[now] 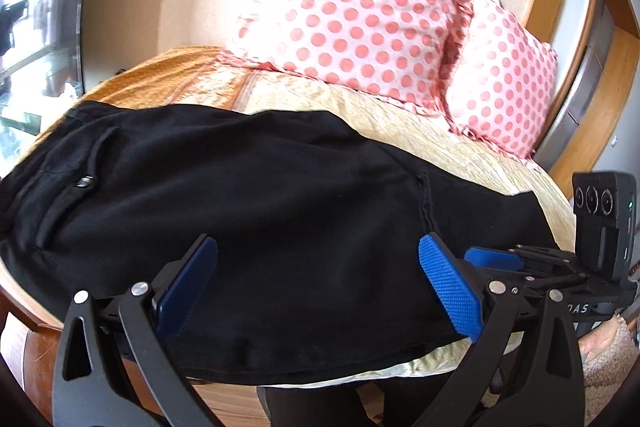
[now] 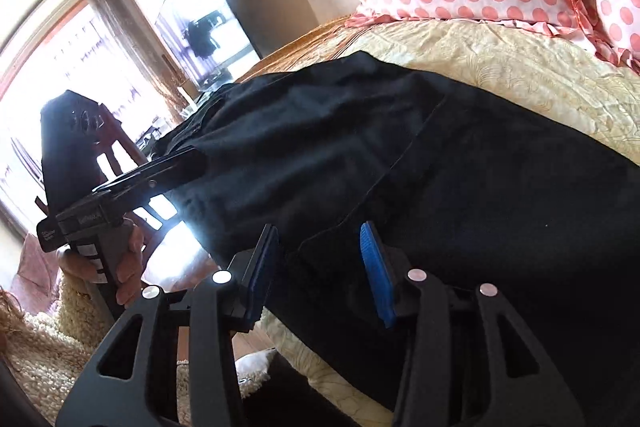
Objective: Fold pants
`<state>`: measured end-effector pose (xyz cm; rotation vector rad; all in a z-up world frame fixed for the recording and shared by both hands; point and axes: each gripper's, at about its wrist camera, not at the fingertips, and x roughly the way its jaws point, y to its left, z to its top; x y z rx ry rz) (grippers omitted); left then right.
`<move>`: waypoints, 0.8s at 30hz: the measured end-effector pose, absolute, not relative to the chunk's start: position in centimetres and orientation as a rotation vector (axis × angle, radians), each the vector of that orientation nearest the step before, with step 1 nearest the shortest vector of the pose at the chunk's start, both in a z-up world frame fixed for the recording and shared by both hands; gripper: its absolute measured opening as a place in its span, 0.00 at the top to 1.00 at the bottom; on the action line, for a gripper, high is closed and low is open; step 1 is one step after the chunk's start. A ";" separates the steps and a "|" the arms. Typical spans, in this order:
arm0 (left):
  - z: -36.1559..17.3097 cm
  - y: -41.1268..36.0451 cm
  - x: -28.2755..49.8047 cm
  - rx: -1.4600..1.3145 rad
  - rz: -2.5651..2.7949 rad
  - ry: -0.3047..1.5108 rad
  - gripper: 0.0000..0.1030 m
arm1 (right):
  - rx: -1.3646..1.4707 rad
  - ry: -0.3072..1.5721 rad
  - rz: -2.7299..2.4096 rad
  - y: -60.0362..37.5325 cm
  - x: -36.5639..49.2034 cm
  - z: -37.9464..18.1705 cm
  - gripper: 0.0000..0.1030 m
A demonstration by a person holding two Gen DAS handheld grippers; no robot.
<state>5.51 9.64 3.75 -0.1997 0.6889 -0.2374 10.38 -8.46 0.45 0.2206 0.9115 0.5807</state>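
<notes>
Black pants [image 1: 248, 195] lie spread across the bed, folded lengthwise, waistband with a drawstring at the left. They also show in the right wrist view [image 2: 460, 163]. My left gripper [image 1: 318, 255] is open wide, its blue pads above the near edge of the pants, holding nothing. My right gripper [image 2: 320, 247] is open, its pads just above a seam near the pants' near edge. The right gripper also shows in the left wrist view [image 1: 496, 259] at the right, and the left gripper shows in the right wrist view [image 2: 176, 163] at the left.
The pants rest on a cream and orange bedspread [image 1: 400, 115]. Two pink polka-dot pillows [image 1: 360, 3] stand at the headboard. A wooden bed frame edge [image 1: 24, 307] and floor lie below. A window [image 2: 60, 67] and a wooden chair [image 2: 120, 147] are at the left.
</notes>
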 end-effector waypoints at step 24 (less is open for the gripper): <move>5.1 20.2 2.9 -0.410 0.037 0.632 0.02 | 0.085 0.800 0.497 -7.6 8.3 1.4 0.85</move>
